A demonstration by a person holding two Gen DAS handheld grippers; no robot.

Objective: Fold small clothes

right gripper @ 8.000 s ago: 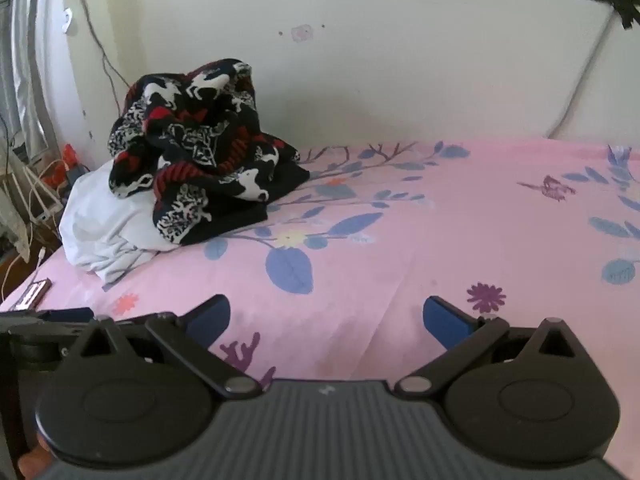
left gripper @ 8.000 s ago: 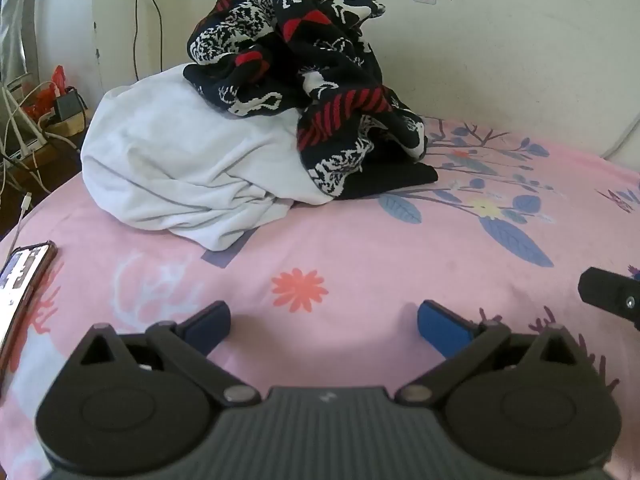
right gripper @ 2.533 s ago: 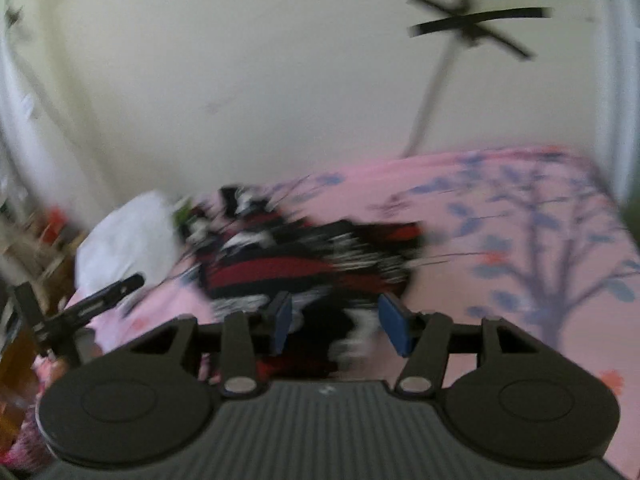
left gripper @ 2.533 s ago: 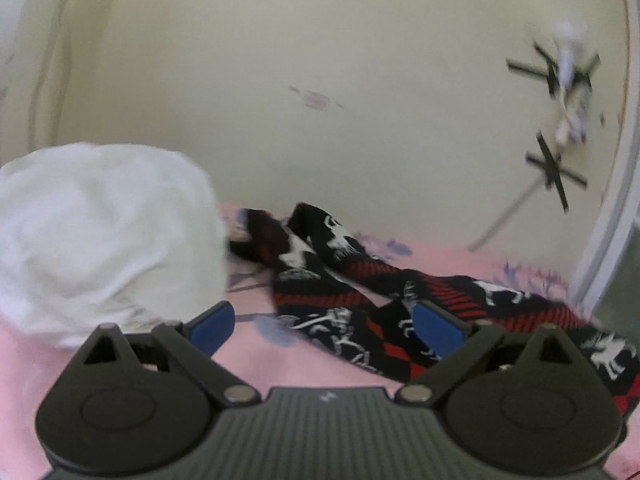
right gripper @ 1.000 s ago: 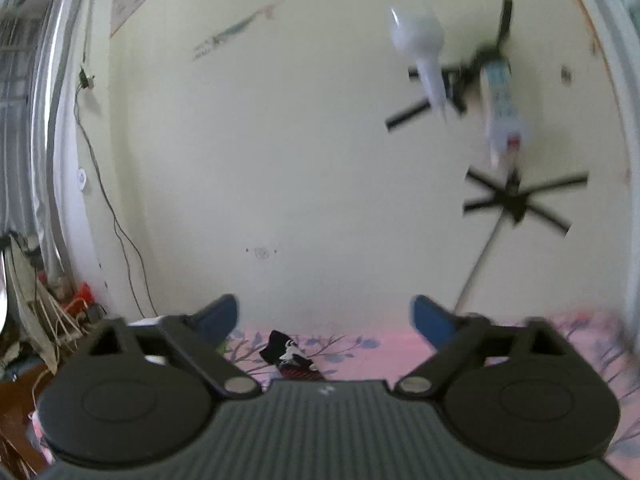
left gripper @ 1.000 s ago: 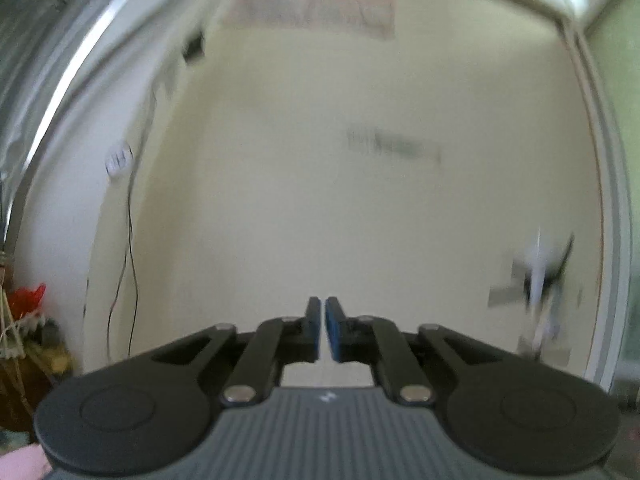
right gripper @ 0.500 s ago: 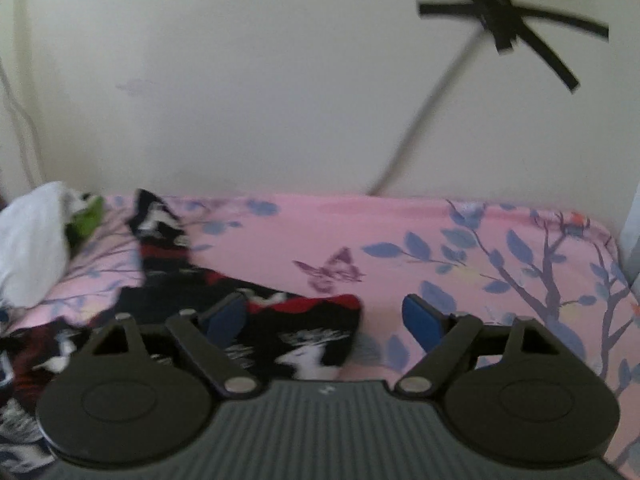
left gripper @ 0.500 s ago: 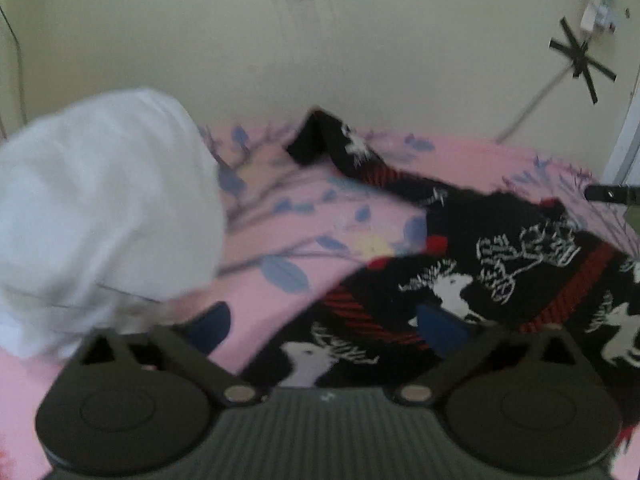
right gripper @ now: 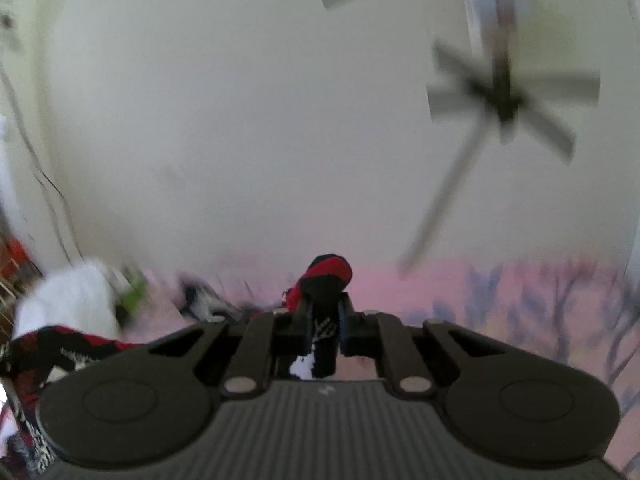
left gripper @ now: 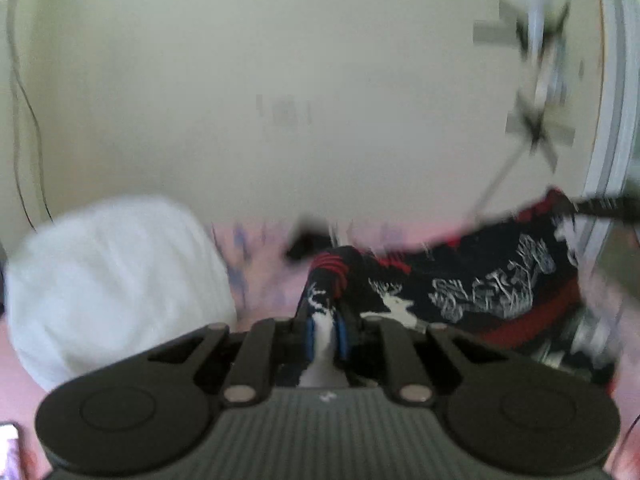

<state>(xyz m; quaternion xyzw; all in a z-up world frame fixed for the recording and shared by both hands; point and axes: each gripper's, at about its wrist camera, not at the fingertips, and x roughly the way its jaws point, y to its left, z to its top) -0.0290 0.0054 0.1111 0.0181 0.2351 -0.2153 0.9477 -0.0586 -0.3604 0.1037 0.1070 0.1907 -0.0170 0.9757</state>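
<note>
The black, red and white patterned garment [left gripper: 480,292] lies spread over the pink bed sheet [left gripper: 260,272]. My left gripper [left gripper: 324,336] has its jaws closing tight on a fold of the garment, and the blue pads press the fabric. In the right wrist view my right gripper [right gripper: 325,332] is likewise closing, shut on another part of the garment, with a red-banded edge [right gripper: 328,270] sticking up past the fingertips. The rest of the garment [right gripper: 60,344] trails off to the lower left. Both views are blurred.
A white cloth pile [left gripper: 112,280] sits on the bed at the left, close to the left gripper. It shows again as a white pile [right gripper: 68,304] with something green [right gripper: 132,284] beside it. A phone [left gripper: 8,452] lies at the bed's near left edge. The pale wall [left gripper: 320,80] stands behind.
Half a second ago both grippers stood open over the spread garment. Both have now shut on its fabric, and both views have tilted up toward the wall.
</note>
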